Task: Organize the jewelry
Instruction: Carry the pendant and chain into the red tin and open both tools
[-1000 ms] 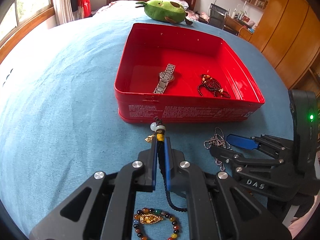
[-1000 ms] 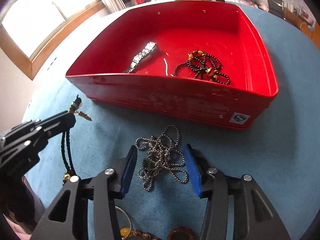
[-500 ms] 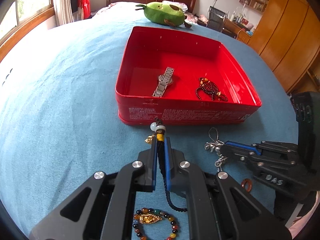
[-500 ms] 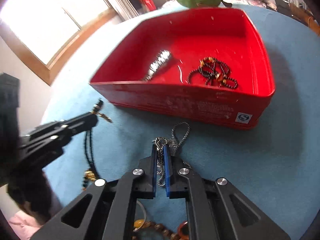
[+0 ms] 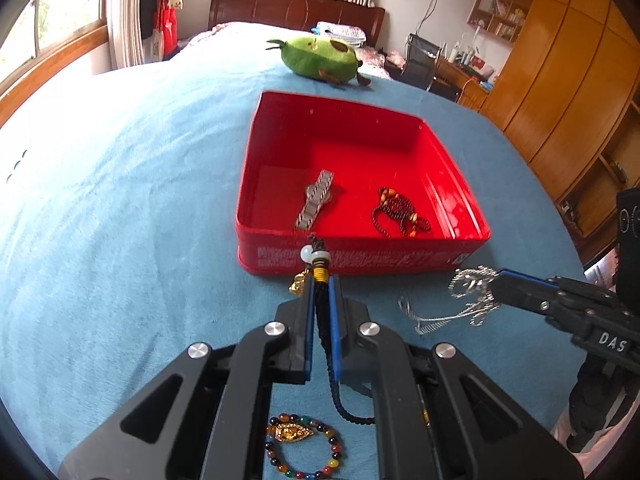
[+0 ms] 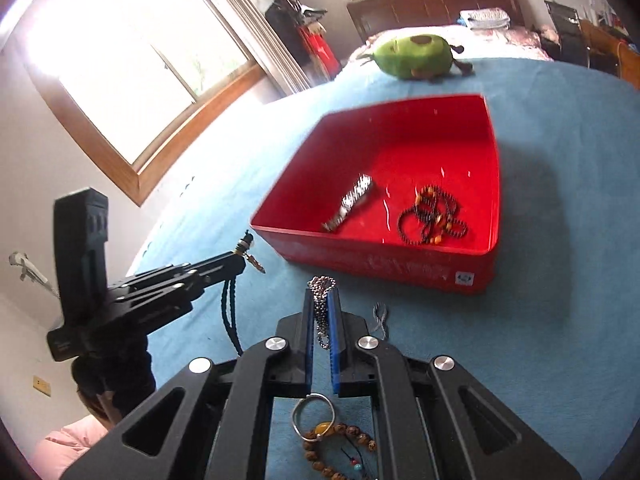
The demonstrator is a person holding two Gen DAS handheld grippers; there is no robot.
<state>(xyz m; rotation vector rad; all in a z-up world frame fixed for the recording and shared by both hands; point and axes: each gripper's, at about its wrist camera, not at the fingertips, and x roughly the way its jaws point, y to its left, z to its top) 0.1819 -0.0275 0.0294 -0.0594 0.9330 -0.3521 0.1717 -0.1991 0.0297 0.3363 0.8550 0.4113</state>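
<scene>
Left gripper [image 5: 320, 292] pinched tight on a black cord [image 5: 322, 320] with a white bead and gold charm at the tip; the cord's tail hangs down behind the jaws toward the blue cloth [image 5: 120, 240]. Right gripper [image 6: 321, 304] also clamped, on a bunched silver chain [image 6: 320, 300], part of it dangling loose below the jaws, clear of the cloth as far as the left view shows. Both grippers sit just short of the red tin [image 5: 360, 256], near its front wall, the left toward the middle of it and the right toward its right corner. In the tin already: a watch [image 5: 316, 200] and a dark bead string [image 5: 400, 216], lying apart on the floor. So roughly half done by my read: two pieces in, two in hand, not yet over the rim. Left on the cloth: a multicolour bead bracelet [image 5: 304, 448] under the left gripper, plus a key ring [image 6: 314, 412] and brown bead bracelet [image 6: 340, 448] under the right. A green plush [image 5: 320, 58] lies beyond the tin, not part of the job.
</scene>
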